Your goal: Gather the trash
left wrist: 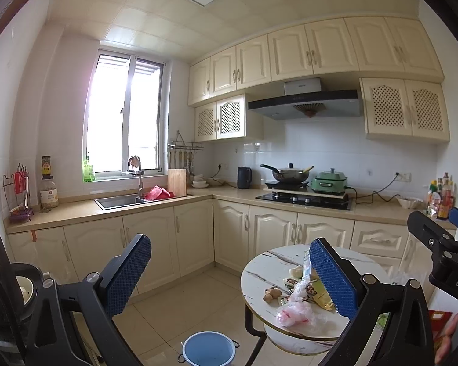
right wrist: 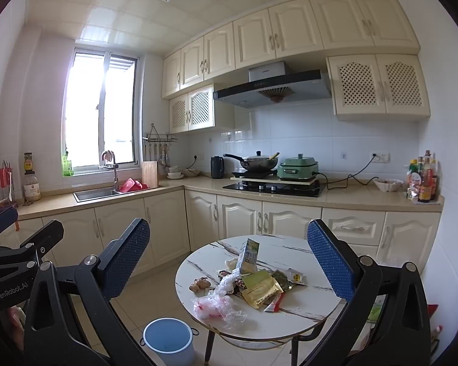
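A round white marble-look table (right wrist: 299, 250) holds a pile of trash: a crumpled clear plastic bag (right wrist: 219, 305), a yellow-green snack packet (right wrist: 259, 286), an upright green carton (right wrist: 249, 256), small wrappers and a piece of ginger (right wrist: 199, 284). The pile also shows in the left wrist view (left wrist: 296, 308). A blue bin (right wrist: 168, 340) stands on the floor left of the table; it also shows in the left wrist view (left wrist: 209, 349). My left gripper (left wrist: 230, 277) and right gripper (right wrist: 229, 259) are both open, empty and held above and short of the table.
Cream base cabinets (right wrist: 235, 216) run behind the table under an L-shaped counter with a sink (right wrist: 96, 194), a hob with a wok (right wrist: 259, 163) and a green cooker (right wrist: 297, 169). Sauce bottles (right wrist: 424, 180) stand at the counter's right end. Tiled floor (left wrist: 180, 305) lies left of the table.
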The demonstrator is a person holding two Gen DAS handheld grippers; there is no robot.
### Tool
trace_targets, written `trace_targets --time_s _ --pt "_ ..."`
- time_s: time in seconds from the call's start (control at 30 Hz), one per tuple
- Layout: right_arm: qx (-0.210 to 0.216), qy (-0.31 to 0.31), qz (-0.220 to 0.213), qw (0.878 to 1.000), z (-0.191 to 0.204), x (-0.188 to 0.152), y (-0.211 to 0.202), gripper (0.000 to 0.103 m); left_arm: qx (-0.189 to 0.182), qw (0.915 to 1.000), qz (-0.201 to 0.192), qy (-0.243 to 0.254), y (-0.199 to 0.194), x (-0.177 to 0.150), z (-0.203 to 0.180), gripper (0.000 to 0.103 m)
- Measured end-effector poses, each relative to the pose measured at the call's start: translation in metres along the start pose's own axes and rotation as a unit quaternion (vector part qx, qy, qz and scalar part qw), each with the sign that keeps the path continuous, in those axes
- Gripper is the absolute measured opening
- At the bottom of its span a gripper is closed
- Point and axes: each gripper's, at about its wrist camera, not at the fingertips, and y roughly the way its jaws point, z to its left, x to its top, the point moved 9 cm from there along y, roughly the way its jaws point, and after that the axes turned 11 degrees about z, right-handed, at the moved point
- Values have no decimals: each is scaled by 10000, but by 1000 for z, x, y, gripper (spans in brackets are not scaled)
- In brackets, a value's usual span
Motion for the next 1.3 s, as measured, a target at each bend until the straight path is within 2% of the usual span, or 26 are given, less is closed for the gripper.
trace_targets --time_s 1.0,1.3 --pt "-12 25 32 10000 0 -2 2 103 21 10000 24 81 2 0 -3 102" --pt "-49 66 110 9999 -8 -7 13 103 5 9999 127 86 17 -4 -5 102"
